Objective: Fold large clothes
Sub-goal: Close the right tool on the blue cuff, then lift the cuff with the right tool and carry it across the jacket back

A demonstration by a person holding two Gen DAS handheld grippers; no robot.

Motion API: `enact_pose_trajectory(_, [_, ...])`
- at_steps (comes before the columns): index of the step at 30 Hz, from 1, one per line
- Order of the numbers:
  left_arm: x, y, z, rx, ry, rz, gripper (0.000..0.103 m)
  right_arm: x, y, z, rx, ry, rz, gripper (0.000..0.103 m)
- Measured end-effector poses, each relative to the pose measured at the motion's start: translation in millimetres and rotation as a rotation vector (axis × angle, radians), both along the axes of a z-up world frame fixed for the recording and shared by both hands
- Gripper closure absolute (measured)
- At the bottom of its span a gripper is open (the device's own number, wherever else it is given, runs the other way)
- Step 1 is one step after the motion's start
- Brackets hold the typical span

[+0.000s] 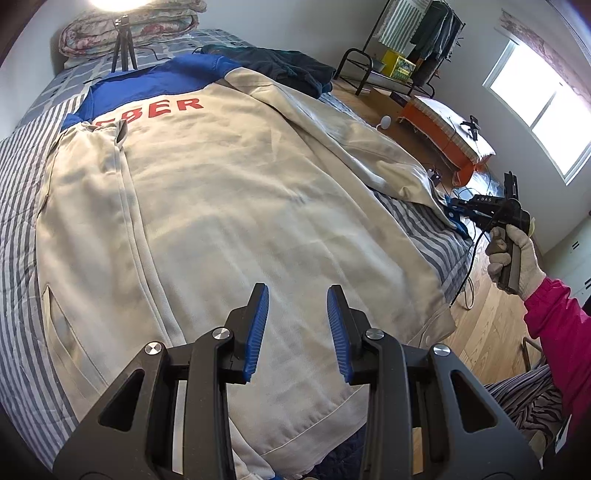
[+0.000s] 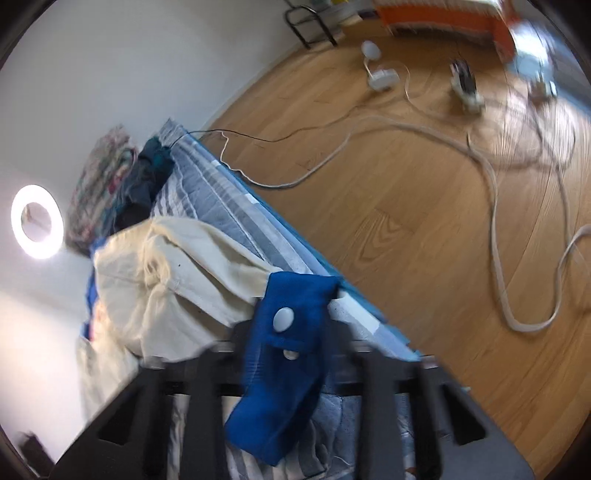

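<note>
Item one, the bed (image 1: 22,177): we are seeing a grey-and-white striped cover, with a tripod (image 1: 123,46) standing at its far end before a floral quilt (image 1: 129,26).

Item two, the jacket (image 1: 229,192): we are finding it lying flat across the bed, cream in the body, blue at the shoulders, with red letters (image 1: 162,110) across the back. Its left sleeve is lying folded over the body. Its right sleeve (image 1: 369,147) is stretching toward the bed's right edge. A dark garment (image 1: 288,66) is lying beyond the collar end.

Item three, the left gripper (image 1: 297,332): we are holding it above the jacket's hem end, its blue pads (image 1: 258,332) standing apart with nothing between them and only cloth showing below.

Item four, the right gripper (image 1: 456,214): a gloved hand (image 1: 513,254) in a pink sleeve (image 1: 557,317) is holding it at the bed's right edge. Its jaws are closing on the blue cuff (image 2: 284,354) of the right sleeve; in the right wrist view the cuff, with a white snap (image 2: 282,319), is sitting between the blurred fingers and drooping beneath them.

Item five, the floor (image 2: 406,221): we are noting wood boards with a pale cable (image 2: 495,258) looping over them, an orange-skirted bench (image 1: 450,125), a clothes rack (image 1: 417,44) and a window (image 1: 543,110).
</note>
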State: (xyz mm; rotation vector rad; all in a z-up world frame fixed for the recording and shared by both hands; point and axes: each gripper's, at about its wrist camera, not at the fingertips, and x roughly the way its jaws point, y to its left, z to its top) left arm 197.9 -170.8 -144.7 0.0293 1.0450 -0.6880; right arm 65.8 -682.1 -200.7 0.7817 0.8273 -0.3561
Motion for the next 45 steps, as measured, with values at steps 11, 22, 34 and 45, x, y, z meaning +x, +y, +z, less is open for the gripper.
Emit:
enact_pose_trajectory(11, [-9.2,-7.4,8.5,0.006,-0.045,-0.026,0.070,-11.7,52.4,70.1,-0.235,-0.110,0.114,0.099])
enact_pose_trajectory(22, [-4.2,17.4,19.5,-0.043,-0.050,0.067,0.070,-30.1,169.5,138.2,-0.380,-0.282,0.426,0.099])
enact_pose_trajectory(34, [14.5,54.1,5.9,-0.088,0.031,0.228,0.070,-58.6,342.7,58.8,-0.527,-0.127,1.090,0.099])
enact_pose_trajectory(45, [16.6,30.7,-30.2,-0.052,0.128,0.181,0.070,-73.6,342.4,40.9,-0.458,-0.112,1.188,0.099])
